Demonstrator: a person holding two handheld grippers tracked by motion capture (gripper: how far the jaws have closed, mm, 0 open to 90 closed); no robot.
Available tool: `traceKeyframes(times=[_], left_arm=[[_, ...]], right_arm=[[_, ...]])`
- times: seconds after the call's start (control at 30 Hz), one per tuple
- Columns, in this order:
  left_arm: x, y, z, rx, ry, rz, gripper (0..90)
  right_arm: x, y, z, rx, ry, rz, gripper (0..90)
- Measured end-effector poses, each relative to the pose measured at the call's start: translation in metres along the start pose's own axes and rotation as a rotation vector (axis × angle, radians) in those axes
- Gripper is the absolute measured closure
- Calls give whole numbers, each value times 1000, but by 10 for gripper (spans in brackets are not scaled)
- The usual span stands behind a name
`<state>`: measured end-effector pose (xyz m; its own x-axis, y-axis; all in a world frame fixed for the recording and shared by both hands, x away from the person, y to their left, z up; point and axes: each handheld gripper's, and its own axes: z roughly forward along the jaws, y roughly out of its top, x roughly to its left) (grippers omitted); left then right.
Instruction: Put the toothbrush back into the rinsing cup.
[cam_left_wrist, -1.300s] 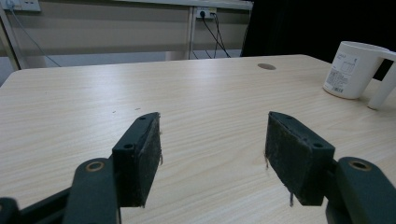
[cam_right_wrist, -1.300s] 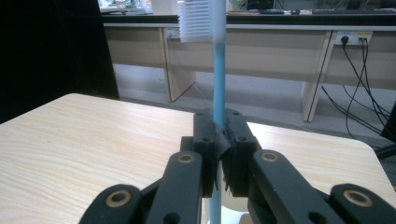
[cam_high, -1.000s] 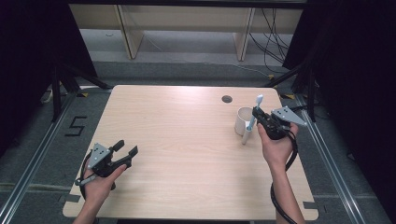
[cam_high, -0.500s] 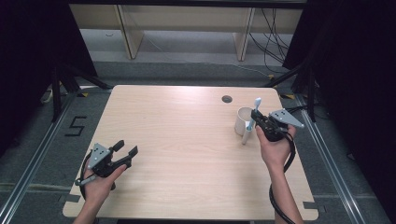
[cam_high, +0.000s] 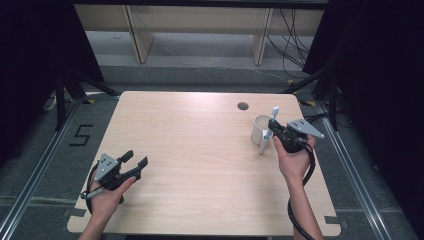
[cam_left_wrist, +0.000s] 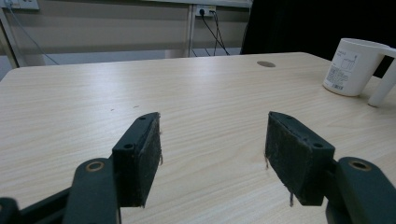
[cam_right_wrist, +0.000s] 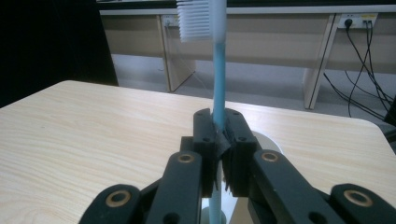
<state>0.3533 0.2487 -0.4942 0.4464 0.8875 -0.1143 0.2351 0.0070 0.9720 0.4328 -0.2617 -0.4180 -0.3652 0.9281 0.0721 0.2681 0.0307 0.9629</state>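
Right hand-held gripper (cam_high: 274, 131) was clamped on a blue-and-white toothbrush (cam_right_wrist: 217, 84), jaws closed on the handle, bristle head up and the lower end down beside a white mug (cam_high: 260, 128). That mug stood on the desk (cam_high: 200, 150) at its right side, just beside the gripper, with a round hole (cam_high: 243, 106) in the desktop behind it. Left hand-held gripper (cam_high: 134, 164) sat over the near left corner, well apart, jaws spread wide with nothing between them.
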Motion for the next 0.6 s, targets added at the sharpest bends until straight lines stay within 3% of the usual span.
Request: traceKeyframes(times=[0.37, 0.4, 0.6], left_arm=[[0, -1, 0, 0, -2, 2, 354], [0, -1, 0, -1, -2, 2, 355], [0, -1, 0, 1, 0, 0, 355]], right_arm=[[-1, -6, 2, 9, -9, -1, 854], [1, -7, 2, 20, -5, 27, 854], [-2, -10, 4, 18, -7, -5, 853]])
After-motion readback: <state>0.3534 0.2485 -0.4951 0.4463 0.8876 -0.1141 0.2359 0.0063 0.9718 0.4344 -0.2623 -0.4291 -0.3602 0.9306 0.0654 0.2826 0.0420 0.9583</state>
